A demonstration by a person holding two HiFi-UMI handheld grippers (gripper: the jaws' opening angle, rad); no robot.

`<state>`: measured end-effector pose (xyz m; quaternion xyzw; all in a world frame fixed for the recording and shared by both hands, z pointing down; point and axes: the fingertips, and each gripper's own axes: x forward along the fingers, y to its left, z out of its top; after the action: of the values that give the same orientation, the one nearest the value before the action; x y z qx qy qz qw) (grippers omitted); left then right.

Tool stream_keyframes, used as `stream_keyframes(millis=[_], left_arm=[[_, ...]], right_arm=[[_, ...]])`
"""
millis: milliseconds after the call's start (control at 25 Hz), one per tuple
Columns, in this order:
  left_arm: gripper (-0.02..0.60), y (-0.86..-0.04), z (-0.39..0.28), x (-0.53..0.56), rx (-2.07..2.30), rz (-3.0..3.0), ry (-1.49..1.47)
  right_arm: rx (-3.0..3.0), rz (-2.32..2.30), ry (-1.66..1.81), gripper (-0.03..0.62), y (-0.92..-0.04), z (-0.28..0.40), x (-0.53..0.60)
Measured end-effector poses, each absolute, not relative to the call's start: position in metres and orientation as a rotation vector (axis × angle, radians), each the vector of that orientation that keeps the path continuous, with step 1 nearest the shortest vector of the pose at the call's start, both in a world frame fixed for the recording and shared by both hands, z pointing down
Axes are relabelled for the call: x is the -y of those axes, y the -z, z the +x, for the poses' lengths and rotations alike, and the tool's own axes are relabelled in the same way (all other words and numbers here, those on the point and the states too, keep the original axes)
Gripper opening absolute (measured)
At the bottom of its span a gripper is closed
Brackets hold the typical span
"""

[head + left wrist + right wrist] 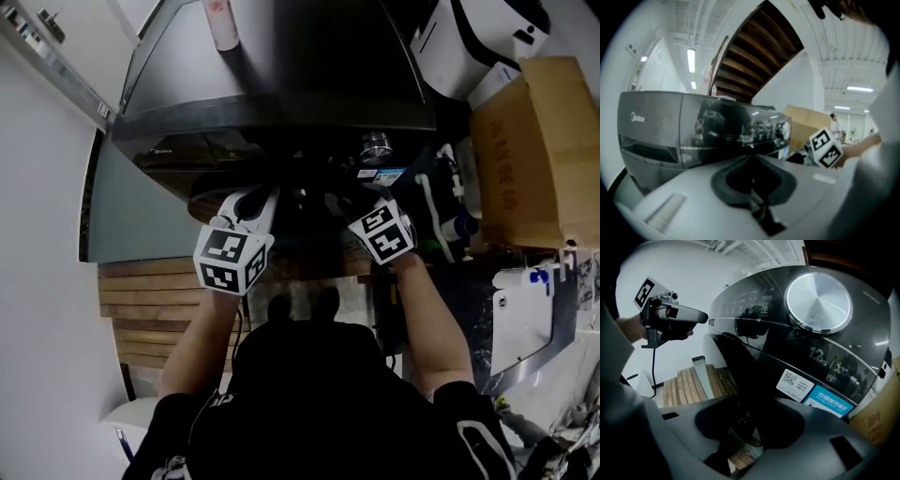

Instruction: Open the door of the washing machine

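A dark grey washing machine (281, 66) stands in front of me, seen from above. Its silver knob (376, 145) sits on the glossy control panel (726, 126), and the dark round door (305, 214) lies in shadow below it. My left gripper (262, 195) is held at the door's left side; its jaws are shut and hold nothing. My right gripper (345, 199) points down at the door's right side, under the knob (819, 298). Its jaws stand wide, and I see nothing gripped between them. The door's dark edge (736, 366) runs just ahead of it.
A cardboard box (534, 150) and a white appliance (478, 37) stand to the right of the machine. A pink bottle (222, 23) sits on the machine's top. Wooden slats (150, 309) lie at the lower left beside a white wall (47, 234).
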<state>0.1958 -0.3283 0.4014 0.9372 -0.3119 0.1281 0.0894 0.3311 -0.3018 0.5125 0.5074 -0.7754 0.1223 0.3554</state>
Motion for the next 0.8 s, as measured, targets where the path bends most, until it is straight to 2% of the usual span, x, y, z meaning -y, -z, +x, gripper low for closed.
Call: stream_keyframes(millis=[480,800], left_arm=[[0.008,-0.409,0.177,0.325,0.997,2.729,-0.375],[0.008,-0.424,0.165,0.308,0.985,2.697,-0.411]], right_arm=[[1.932,1.056,-0.250,0.153,-0.539,0.322,0.303],[1.917,1.105,-0.182,0.166,-0.540,0.320,0.302]])
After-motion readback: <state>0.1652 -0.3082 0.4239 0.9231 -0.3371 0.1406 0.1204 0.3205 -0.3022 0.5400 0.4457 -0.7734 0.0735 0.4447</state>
